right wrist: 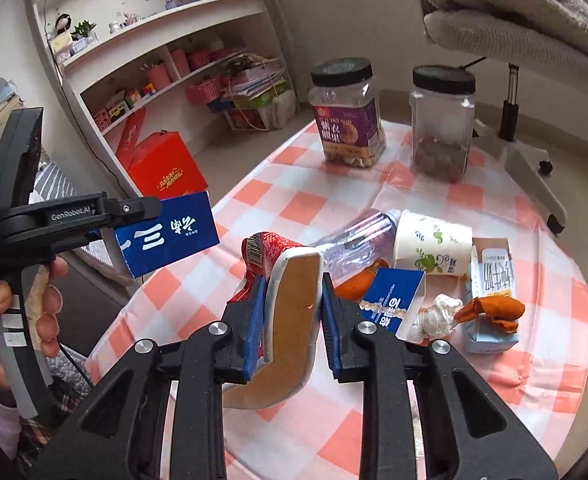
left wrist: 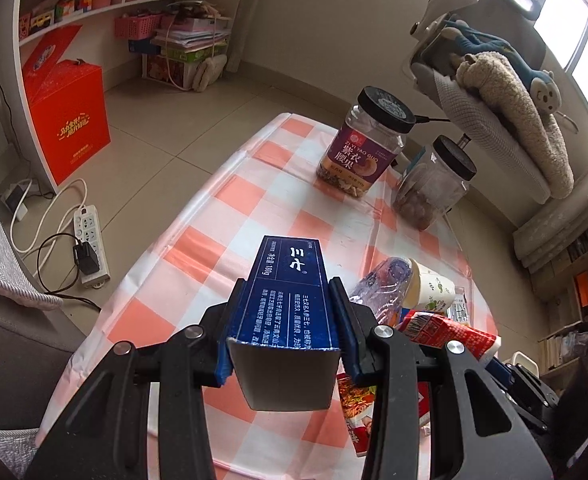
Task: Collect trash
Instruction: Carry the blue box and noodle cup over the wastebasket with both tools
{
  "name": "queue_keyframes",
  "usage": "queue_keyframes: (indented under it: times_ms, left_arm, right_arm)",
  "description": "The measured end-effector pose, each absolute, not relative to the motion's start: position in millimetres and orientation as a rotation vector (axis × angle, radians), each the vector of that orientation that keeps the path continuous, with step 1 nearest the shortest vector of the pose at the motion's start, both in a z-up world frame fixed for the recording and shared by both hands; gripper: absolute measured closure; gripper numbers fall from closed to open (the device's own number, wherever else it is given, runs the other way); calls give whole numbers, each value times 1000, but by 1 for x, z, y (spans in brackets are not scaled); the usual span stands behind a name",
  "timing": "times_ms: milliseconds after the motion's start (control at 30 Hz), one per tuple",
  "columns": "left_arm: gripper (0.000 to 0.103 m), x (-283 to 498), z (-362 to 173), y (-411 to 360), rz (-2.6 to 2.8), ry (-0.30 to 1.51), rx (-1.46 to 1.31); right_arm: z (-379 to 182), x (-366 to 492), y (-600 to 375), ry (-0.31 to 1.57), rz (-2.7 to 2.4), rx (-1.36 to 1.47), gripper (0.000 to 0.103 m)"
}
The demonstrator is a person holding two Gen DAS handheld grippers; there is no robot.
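Left gripper (left wrist: 286, 332): It is closed partway on a long blue box (left wrist: 290, 280). The box is squeezed between both pads and held up off the checked table (left wrist: 230, 200).

Right gripper (right wrist: 292, 316): It is closed partway on a squashed red carton (right wrist: 290, 320). The silver inside of the carton is turned to the camera. The red end sticks out toward 11 o'clock.

Trash left on the table: A clear bottle (right wrist: 353, 240), a paper cup (right wrist: 433, 248), a small blue box (right wrist: 393, 300), a white wad (right wrist: 437, 318), orange peel (right wrist: 493, 310) and a pale milk box (right wrist: 489, 280) are seen in the right wrist view, from 12 to 3 o'clock of the carton.

Not trash: Two jars (right wrist: 347, 116) with black lids are stood at the far edge, toward 12 o'clock.

Bin: No bin is seen, so it cannot be told where the trash goes.

What could go wrong:
- The soft carton could be bent more and slip out.
- The blue box is gripped near one end, so it could tip and be dropped.
- The two grippers are held near each other and could be bumped together.
- Drops could be spilled from the open carton.
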State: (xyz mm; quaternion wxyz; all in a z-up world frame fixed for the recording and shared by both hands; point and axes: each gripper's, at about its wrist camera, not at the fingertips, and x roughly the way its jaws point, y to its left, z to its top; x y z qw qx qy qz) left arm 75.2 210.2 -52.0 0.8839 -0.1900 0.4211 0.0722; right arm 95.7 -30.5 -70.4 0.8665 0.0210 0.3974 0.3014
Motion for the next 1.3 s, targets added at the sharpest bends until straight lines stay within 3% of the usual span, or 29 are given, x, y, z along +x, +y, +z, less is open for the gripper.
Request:
queue_keyframes:
  times_ms: [400, 1300]
  left_arm:
    - [62, 61, -25, 180, 224, 708, -269]
    - [62, 68, -23, 55, 40, 682, -163]
  right_arm:
    - [-22, 65, -59, 537, 374, -31, 77]
    - [-3, 47, -167, 495, 142, 30, 76]
